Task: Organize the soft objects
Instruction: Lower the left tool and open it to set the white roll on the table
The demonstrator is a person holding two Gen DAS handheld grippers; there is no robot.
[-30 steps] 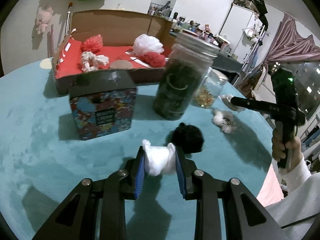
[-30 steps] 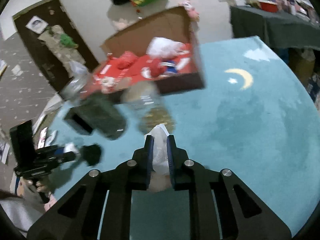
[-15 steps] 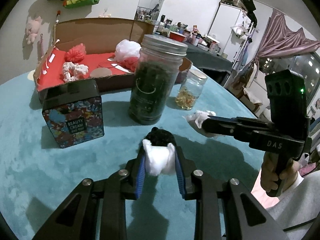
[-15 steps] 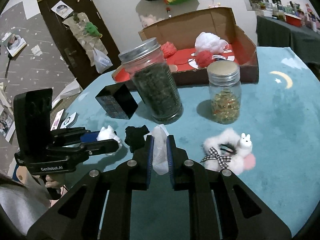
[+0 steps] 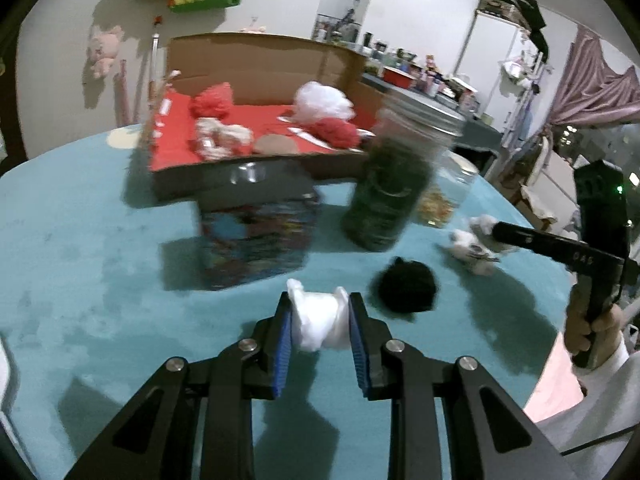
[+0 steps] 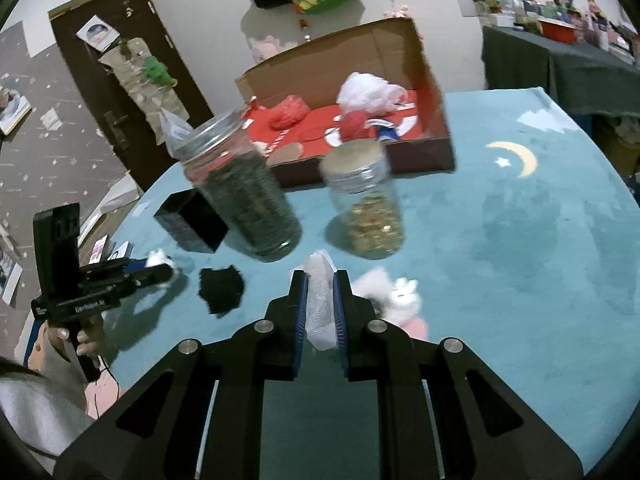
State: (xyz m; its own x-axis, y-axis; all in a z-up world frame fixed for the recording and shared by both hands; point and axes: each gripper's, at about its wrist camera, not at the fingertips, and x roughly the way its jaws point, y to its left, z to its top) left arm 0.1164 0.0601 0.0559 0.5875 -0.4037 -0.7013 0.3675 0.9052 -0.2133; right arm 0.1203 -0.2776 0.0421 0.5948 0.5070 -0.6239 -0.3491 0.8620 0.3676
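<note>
Left gripper (image 5: 319, 322): jaws clamped on a white puff (image 5: 318, 322), held above the table (image 5: 80, 280). Right gripper (image 6: 319, 306): jaws clamped on a white mesh wad (image 6: 319, 304), likewise held above the table, with its tip just near of the small jar (image 6: 366, 204).

Loose soft items on the table: a black pompom (image 5: 406, 286), just right of and beyond the left gripper, and a fluffy white toy (image 6: 394, 294), touching or just right of the right gripper's tip; contact cannot be confirmed.

Hard items stand between the grippers and the destination: a dark tin (image 5: 254, 224), a tall jar (image 5: 394, 184) and the small jar.

The box (image 5: 256, 60) sits at the far side with its red floor already holding red and white puffs.

Assessment: the step in hand is the carry, both loads secured and neither yet delivered. The next move calls for lifting each load clear of the jars and tin, advancing over the box's near wall, then parting the jaws above the red floor. Pompom and toy remain for collection afterwards.
</note>
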